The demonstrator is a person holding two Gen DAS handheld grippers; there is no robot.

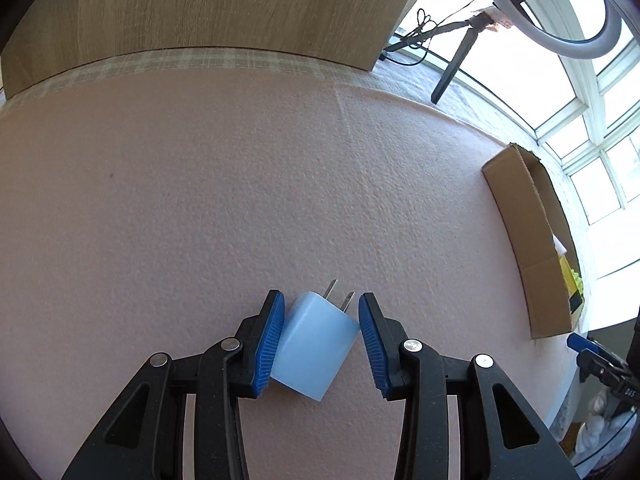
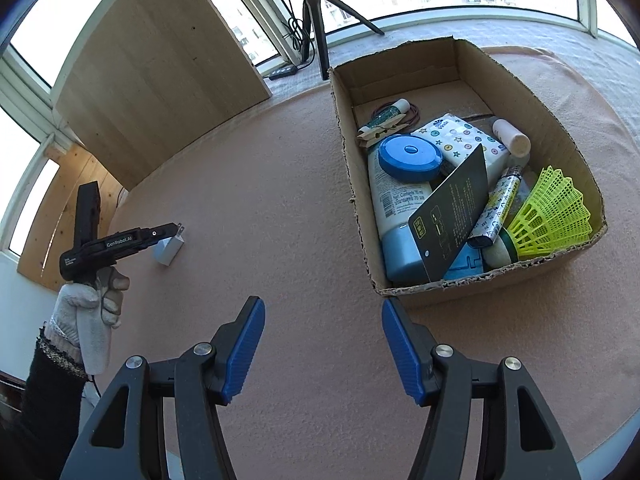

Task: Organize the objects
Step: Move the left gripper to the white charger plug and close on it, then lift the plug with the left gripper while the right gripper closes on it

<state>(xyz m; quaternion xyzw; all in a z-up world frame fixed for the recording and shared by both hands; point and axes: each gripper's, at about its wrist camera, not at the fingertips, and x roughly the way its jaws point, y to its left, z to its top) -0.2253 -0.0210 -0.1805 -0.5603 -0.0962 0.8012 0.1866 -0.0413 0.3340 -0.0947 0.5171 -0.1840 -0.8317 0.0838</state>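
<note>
my left hand-held gripper (image 1: 320,340) has black scissor-like arms with round silver rivets and ribbed blue pads (image 1: 270,348). my right hand-held gripper (image 2: 323,346) is built the same. behind the left tool's black body, marked "genrobot.ai" in white, my left hand (image 2: 94,300) wears a white-grey knit glove and a dark sleeve.

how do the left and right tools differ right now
The left tool has the pale blue charger between its fingers, jaws not yet closed on it; the right tool has nothing between its fingers. The left works out on the bare pink cloth; the right sits near the cardboard box. Both are open, with blue ribbed pads.
</note>
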